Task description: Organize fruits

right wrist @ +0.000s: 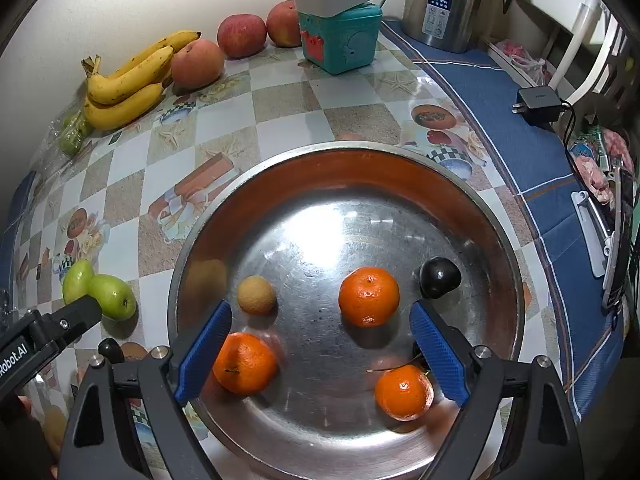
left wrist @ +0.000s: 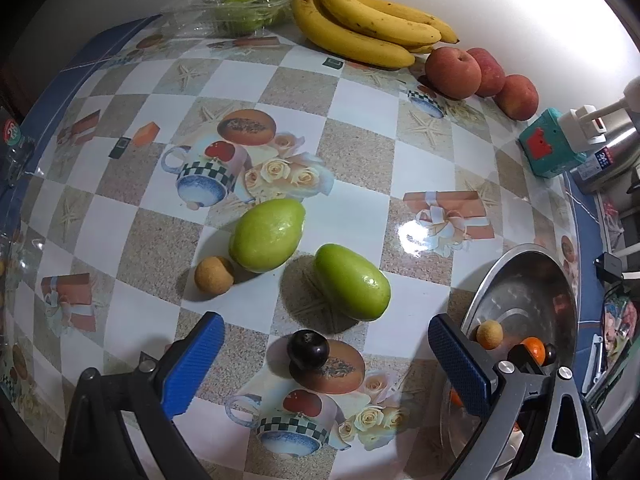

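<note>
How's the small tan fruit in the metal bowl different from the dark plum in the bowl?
The tan fruit is pale brown with a dull, rough skin; the dark plum is near black and glossy. The tan fruit lies on the bowl's flat bottom at the left, the plum against its right wall. The plum looks somewhat bigger. Both are roundish and lie loose, ungripped.

Overhead light is falling evenly; both views are reading bright and sharp at centre. Glare is burning on the glossy tablecloth (left wrist: 416,236) beyond the right jaw of the left gripper (left wrist: 324,368), and on the steel bowl (right wrist: 320,236) floor ahead of the right gripper's (right wrist: 320,352) jaws. Fruits are casting soft, short shadows. Fisheye bending is curving the edges; corners are vignetting black. The white wall (left wrist: 520,8) is washing out.
</note>
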`<state>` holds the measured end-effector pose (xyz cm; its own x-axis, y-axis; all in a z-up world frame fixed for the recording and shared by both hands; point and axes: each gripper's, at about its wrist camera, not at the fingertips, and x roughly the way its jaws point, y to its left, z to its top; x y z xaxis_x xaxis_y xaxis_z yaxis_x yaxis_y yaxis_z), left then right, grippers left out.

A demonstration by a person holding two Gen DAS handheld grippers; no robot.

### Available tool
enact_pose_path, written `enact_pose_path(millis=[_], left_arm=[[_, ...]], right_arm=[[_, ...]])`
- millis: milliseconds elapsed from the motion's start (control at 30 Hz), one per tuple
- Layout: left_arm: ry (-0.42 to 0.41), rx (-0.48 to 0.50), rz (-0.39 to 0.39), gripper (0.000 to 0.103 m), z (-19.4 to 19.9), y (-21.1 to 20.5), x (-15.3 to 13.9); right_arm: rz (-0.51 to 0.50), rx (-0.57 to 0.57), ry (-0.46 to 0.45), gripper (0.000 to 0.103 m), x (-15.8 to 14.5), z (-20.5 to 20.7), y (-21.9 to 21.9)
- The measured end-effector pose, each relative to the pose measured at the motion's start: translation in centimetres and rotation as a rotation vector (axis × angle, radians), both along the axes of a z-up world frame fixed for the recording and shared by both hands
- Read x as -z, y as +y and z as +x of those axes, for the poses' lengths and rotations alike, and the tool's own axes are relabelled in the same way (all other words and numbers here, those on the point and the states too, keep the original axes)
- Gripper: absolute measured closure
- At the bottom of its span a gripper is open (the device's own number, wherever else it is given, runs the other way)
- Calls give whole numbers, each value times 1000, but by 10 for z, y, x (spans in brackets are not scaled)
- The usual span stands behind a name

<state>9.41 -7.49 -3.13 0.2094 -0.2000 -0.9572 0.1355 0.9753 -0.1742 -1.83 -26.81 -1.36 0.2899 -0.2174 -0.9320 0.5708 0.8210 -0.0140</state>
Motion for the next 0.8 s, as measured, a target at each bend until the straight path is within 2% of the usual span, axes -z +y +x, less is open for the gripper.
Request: enact_pose_path(millis=[400,800], left_arm=[[-20,30,-5,0,0,-1,-7],[-143,100,141,0,7,26,-24]], right_arm=[[11,9,-16,12,-2,-1,-2],[17,-35,-34,12,-3,5,14]])
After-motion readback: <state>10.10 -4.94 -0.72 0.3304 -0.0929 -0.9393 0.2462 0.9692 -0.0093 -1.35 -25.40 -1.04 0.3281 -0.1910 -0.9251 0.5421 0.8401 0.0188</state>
